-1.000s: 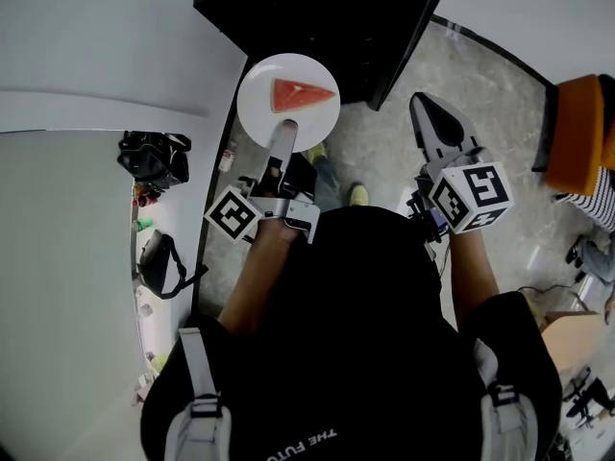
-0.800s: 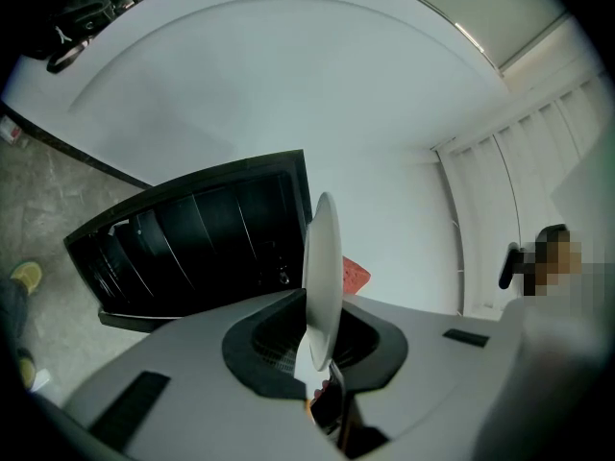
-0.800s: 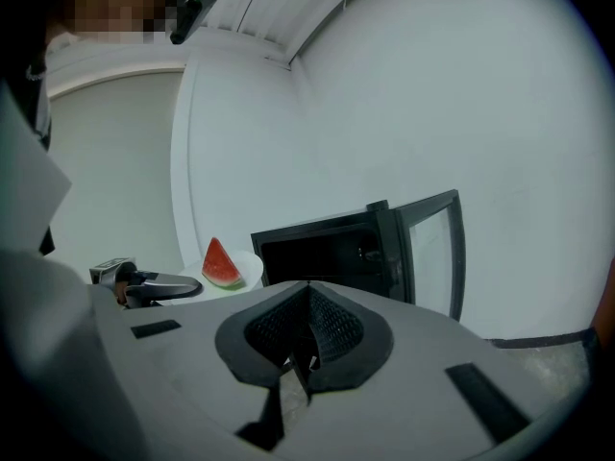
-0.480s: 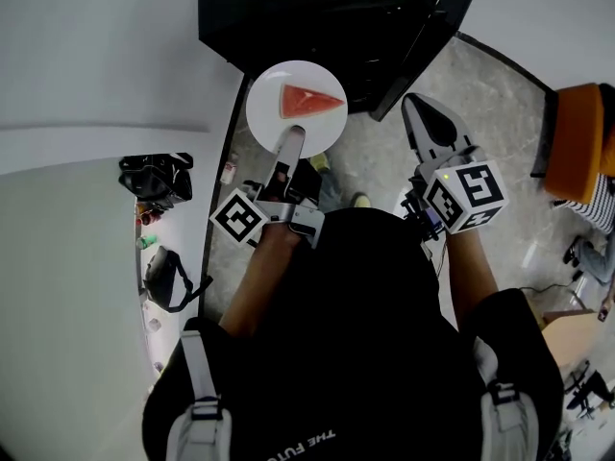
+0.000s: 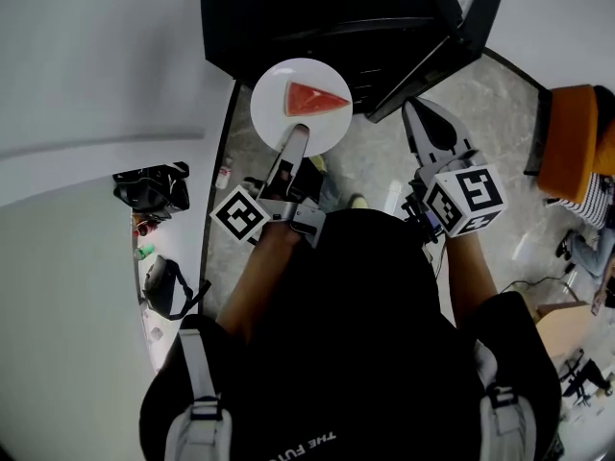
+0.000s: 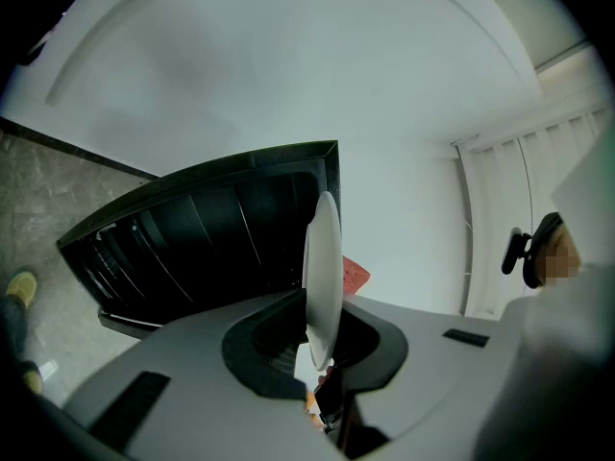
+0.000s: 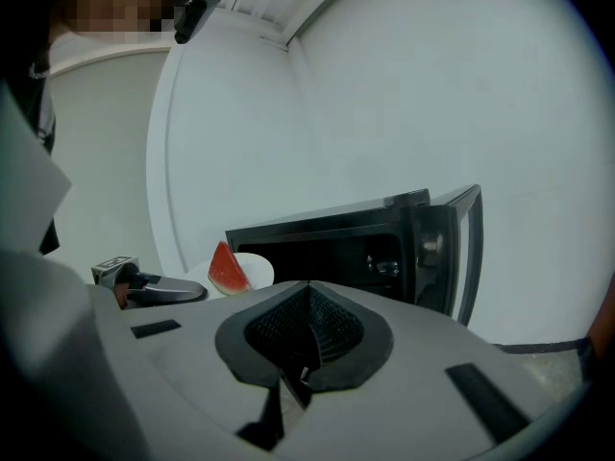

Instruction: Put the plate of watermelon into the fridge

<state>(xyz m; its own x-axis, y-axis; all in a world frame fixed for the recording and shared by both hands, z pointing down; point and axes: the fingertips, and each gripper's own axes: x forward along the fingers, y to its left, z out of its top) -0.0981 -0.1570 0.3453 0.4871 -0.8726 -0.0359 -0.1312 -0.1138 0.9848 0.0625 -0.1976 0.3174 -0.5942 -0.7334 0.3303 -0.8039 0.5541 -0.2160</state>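
Observation:
A white plate with a red watermelon wedge hangs in front of the open black fridge. My left gripper is shut on the plate's near rim. In the left gripper view the plate stands edge-on between the jaws, with the wedge behind it and the fridge's dark inside to the left. My right gripper is shut and empty, to the right near the open fridge door. Its own view shows the plate, the wedge and the fridge opening.
The fridge door stands open on the right side. Black bags lie on the white surface to the left. An orange seat, a person's striped sleeve and a cardboard box are off to the right on the grey floor.
The left gripper has carried the plate a little forward and right, closer to the fridge opening. The right gripper has held its place beside the door.

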